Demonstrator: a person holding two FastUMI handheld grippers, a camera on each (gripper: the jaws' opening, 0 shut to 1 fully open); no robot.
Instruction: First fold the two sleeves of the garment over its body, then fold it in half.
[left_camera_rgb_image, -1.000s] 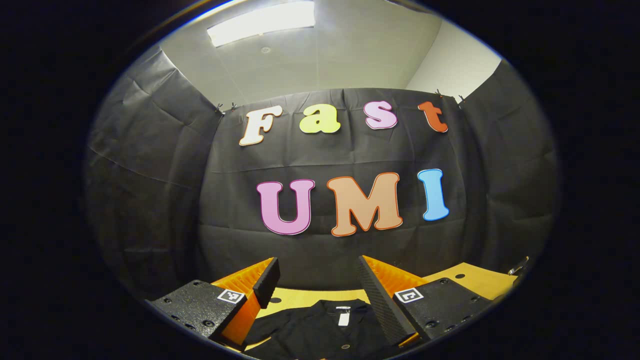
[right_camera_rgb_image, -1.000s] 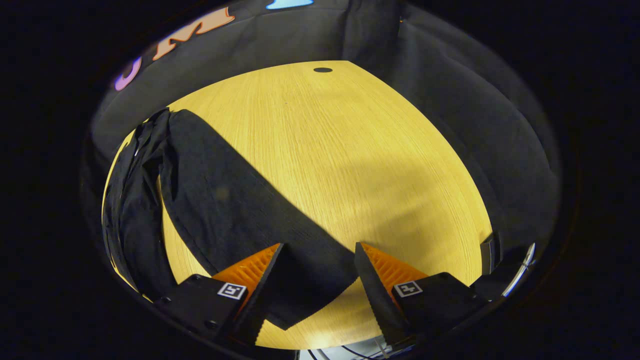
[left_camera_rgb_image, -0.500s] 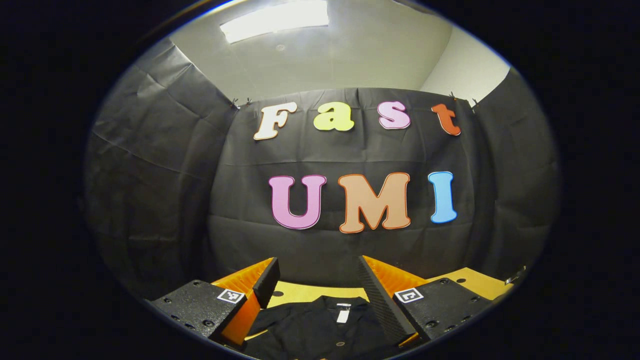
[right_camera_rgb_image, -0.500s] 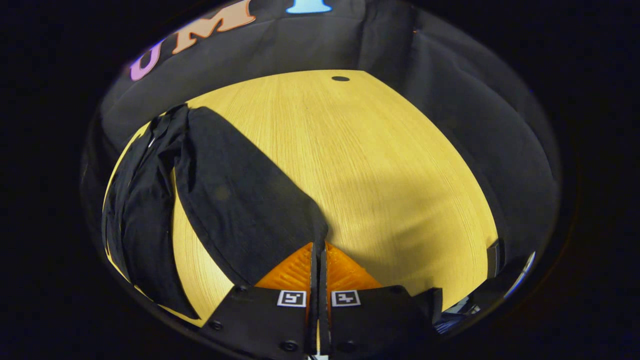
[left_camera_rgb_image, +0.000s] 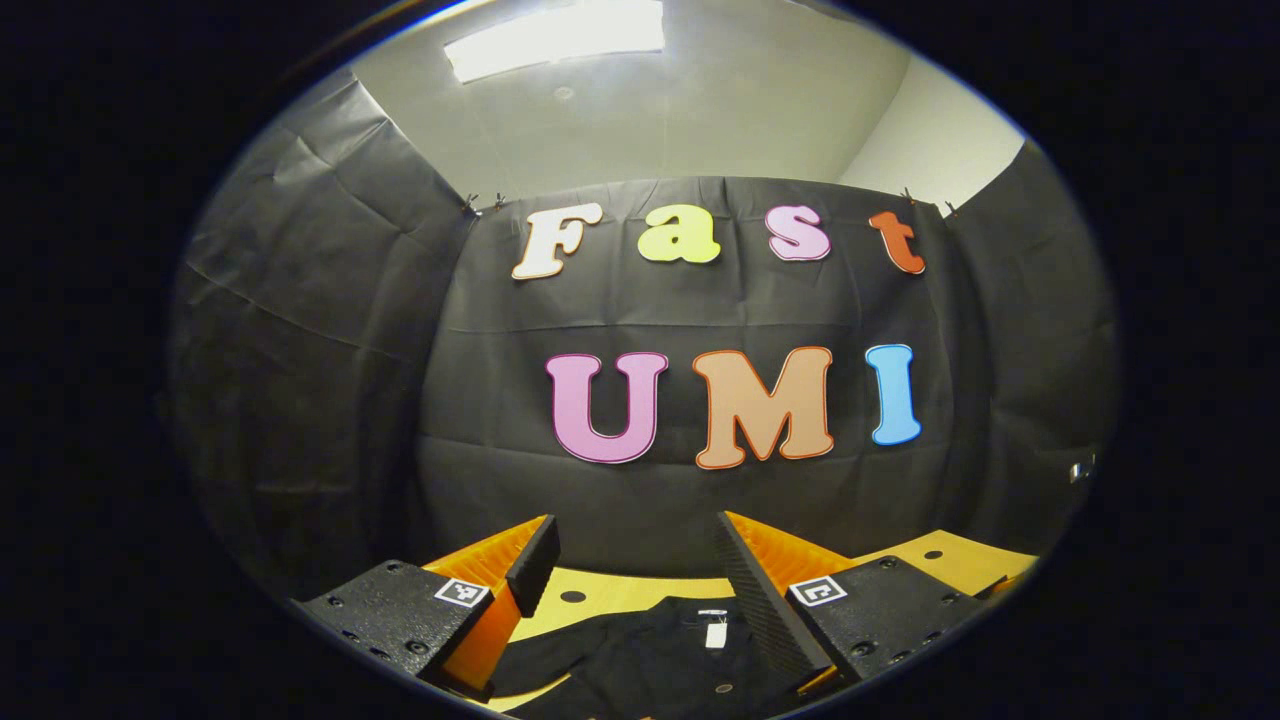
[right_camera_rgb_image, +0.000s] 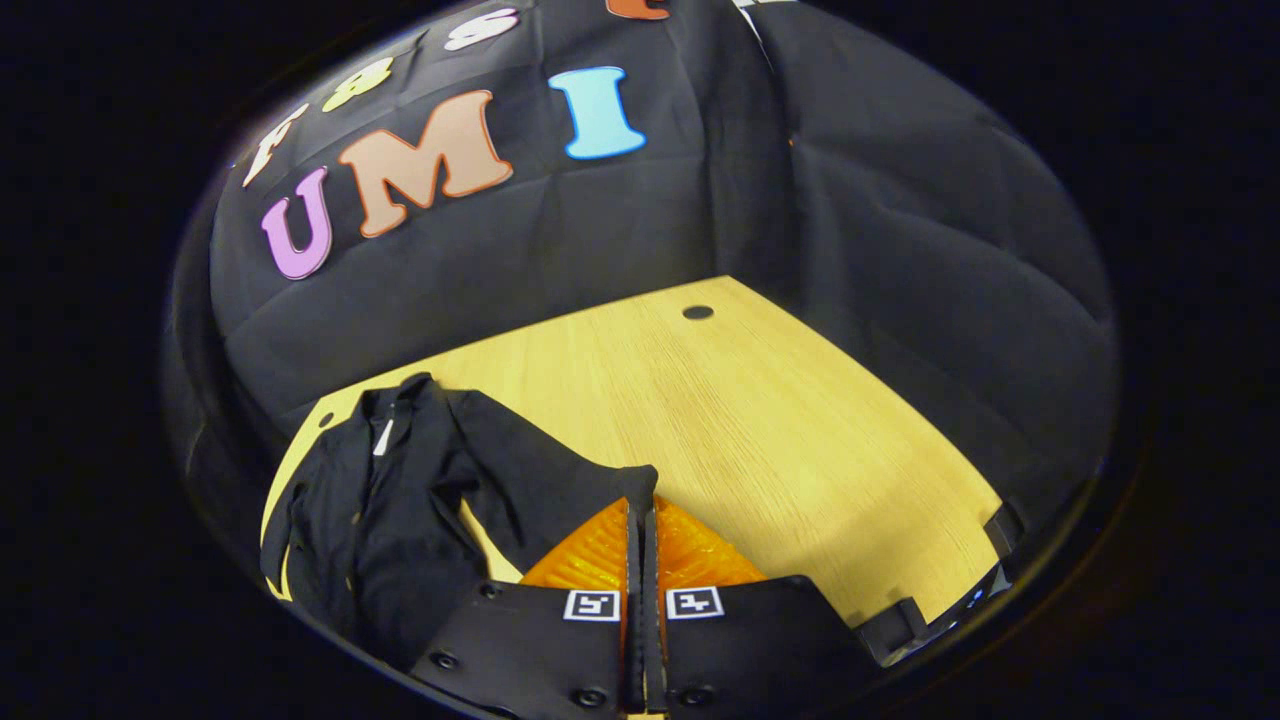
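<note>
Black cloth is lying on the yellow wood counter (right_camera_rgb_image: 800, 440): the garment (right_camera_rgb_image: 370, 520), collar toward the booth wall and hem toward the person. In the right gripper view the body is spreading to the lower left, and one sleeve (right_camera_rgb_image: 540, 480) is running from the shoulder out to the right gripper (right_camera_rgb_image: 641, 500), whose jaws are pressed together on the cuff end. The sleeve's long axis is slanting from the collar side down toward those jaws, so the body is lying to the left of the grip, and the coming fold looks to be a sweep of the cuff leftward across the chest. The right gripper is tilting forward over the counter and seems raised off the wood, the sleeve hanging slightly slack from it. The left gripper (left_camera_rgb_image: 635, 560) is pointing level at the wall above the near part of the garment, its jaws standing wide with nothing between them; the collar with its small white tag (left_camera_rgb_image: 714, 633) is lying just beyond and below its fingertips. The right hand's tool is the one holding the sleeve, so it is placed to make this fold, while the left appears to be waiting over the body. The other sleeve cannot be made out clearly.
</note>
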